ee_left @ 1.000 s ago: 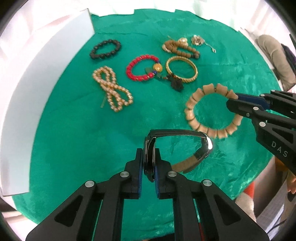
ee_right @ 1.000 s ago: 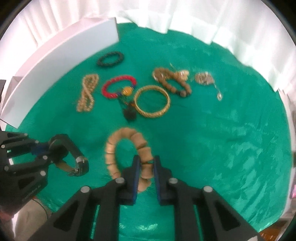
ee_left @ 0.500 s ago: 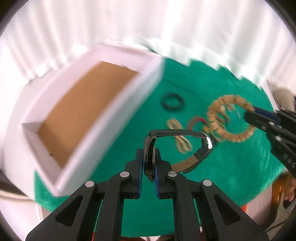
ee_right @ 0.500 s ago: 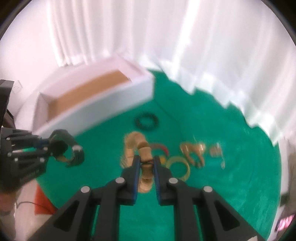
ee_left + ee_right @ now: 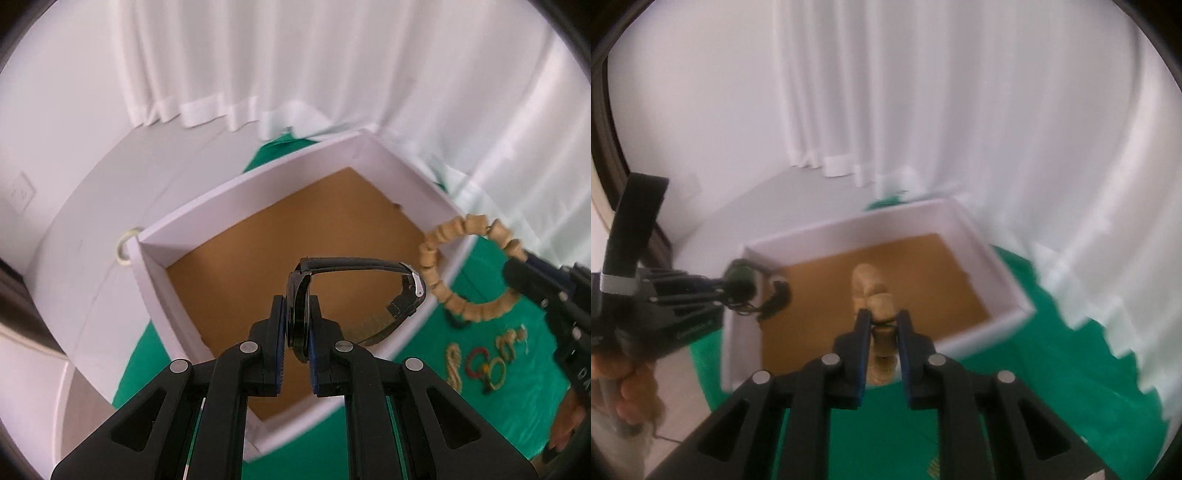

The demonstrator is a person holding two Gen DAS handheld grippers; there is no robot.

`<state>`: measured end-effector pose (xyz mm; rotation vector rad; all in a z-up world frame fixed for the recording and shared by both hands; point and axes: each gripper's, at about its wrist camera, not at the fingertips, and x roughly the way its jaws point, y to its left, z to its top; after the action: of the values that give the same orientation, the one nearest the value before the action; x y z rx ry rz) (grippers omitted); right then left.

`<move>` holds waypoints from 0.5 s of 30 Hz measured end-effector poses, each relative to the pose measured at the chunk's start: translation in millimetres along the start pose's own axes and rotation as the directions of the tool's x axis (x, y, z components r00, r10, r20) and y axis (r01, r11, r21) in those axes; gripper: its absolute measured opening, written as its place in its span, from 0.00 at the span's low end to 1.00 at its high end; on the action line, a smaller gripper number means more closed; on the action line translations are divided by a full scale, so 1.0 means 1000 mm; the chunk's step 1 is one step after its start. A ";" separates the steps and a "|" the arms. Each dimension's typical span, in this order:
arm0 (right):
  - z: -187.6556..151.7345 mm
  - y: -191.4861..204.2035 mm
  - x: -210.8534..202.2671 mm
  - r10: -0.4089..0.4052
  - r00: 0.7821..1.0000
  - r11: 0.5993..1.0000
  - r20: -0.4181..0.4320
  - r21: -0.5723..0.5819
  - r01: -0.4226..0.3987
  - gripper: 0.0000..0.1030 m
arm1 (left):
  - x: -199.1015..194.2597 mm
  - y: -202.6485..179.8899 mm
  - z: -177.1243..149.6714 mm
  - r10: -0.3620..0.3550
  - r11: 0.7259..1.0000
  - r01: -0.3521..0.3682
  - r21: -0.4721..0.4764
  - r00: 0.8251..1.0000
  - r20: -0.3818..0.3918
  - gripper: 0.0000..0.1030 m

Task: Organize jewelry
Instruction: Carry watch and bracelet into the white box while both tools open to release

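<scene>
My left gripper (image 5: 298, 321) is shut on a black wristwatch (image 5: 354, 263) by its face and holds it in the air over the white box (image 5: 258, 177), whose floor is brown. My right gripper (image 5: 882, 325) is shut on a tan wooden bead bracelet (image 5: 873, 288) and holds it above the same box (image 5: 1012, 291). The bracelet (image 5: 436, 273) hangs at the right of the left wrist view, with the right gripper (image 5: 517, 264) on it. The left gripper with the watch (image 5: 772, 295) shows at the box's left wall in the right wrist view.
The box stands on a green cloth (image 5: 517, 354) beside a white curtain (image 5: 923, 110). Several other bracelets (image 5: 484, 365) lie on the cloth to the right, far below. A roll of tape (image 5: 123, 245) lies left of the box.
Both grippers have lifted their pieces off the cloth and swung left. The watch and the wooden bracelet now hang over the open box.
</scene>
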<state>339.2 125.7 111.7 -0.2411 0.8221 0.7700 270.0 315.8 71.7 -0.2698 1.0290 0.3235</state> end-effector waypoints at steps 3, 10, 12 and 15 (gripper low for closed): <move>0.009 0.013 0.048 0.080 0.996 0.997 -0.046 0.008 -0.080 0.14 | 0.029 0.022 0.007 0.012 0.999 -0.014 -0.045 0.999 -0.032 0.08; -0.004 0.032 0.153 0.154 0.968 0.988 -0.196 0.010 -0.155 0.14 | 0.110 0.042 -0.004 0.012 0.994 -0.029 -0.109 0.988 -0.154 0.08; -0.011 0.031 0.173 0.137 0.965 0.990 -0.222 0.006 -0.139 0.14 | 0.129 0.045 -0.009 0.026 0.993 -0.047 -0.111 0.983 -0.181 0.08; -0.016 0.026 0.192 0.085 0.967 0.996 -0.239 -0.003 -0.088 0.15 | 0.148 0.046 -0.015 0.034 0.994 -0.054 -0.099 0.981 -0.192 0.10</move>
<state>394.8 236.9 -37.5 -0.3160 1.0604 0.8391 311.3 372.8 -67.6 -0.3779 1.2096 0.3979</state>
